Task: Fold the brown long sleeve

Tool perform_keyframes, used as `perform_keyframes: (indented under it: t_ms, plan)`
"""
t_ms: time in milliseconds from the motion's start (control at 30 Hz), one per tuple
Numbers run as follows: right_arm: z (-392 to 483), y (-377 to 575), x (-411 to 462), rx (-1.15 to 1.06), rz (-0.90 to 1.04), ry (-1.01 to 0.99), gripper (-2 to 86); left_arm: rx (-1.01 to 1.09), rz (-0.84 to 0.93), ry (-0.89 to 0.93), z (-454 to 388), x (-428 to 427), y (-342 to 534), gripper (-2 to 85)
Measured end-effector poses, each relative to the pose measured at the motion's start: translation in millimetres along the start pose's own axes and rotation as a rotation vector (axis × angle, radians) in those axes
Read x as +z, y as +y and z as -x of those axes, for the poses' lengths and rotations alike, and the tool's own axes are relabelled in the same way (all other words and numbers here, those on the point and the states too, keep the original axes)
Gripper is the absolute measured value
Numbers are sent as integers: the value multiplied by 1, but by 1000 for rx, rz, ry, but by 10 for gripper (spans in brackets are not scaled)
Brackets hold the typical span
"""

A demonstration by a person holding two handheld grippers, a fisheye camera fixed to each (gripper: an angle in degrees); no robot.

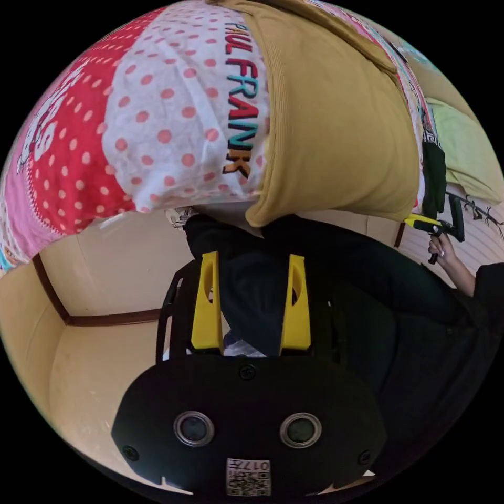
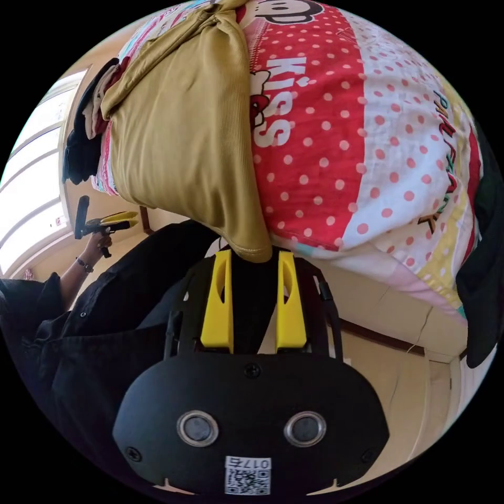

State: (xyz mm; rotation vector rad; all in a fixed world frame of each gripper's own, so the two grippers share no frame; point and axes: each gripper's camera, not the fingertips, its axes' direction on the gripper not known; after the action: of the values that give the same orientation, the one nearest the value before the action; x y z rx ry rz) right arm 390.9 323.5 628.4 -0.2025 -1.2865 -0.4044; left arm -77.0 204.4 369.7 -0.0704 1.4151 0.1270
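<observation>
On the dotted quilt (image 1: 157, 121), folded mustard-brown ribbed long sleeve (image 1: 336, 121), left gripper (image 1: 254, 262) and right gripper (image 2: 254, 257) both parted, empty

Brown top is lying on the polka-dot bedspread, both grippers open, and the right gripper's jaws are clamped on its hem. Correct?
Not quite. In the right gripper view the right gripper has its jaws apart with nothing between them; the hem of the brown top lies just beyond the tips. The rest holds: the top lies on the polka-dot bedspread, and the left gripper is open too.
</observation>
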Motion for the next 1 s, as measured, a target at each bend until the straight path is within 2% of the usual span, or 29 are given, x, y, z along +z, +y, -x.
perform_keyframes:
  t_ms: [133,200,267,333,433,533,667,800,900,1000]
  plan:
    - [-22,-17,-13,14,40,-96,119,96,50,52,12,29,-50,172]
    - [-24,-14,-28,-3,51,-166,84,106,44,88,17,32,-60,114]
    - [-20,-6,-48,-53,64,-233,60,73,36,189,30,25,-56,53]
    - [-14,11,-84,-112,56,-319,47,69,15,257,40,10,-40,51]
    - [-8,37,-144,-177,-1,-490,38,116,0,489,50,-30,-2,48]
    - [1,70,-203,-187,-73,-584,33,126,-163,739,63,-95,56,43]
    - [8,120,-239,-159,-102,-664,29,-9,-377,1017,88,-149,146,37]
    - [18,165,-254,-144,-157,-845,22,-25,-389,1090,80,-169,187,38]
    - [19,129,-272,-163,-320,-974,18,-72,-559,1239,99,-185,177,41]
    - [23,32,-283,-275,-436,-1036,18,40,-705,1312,124,-210,112,42]
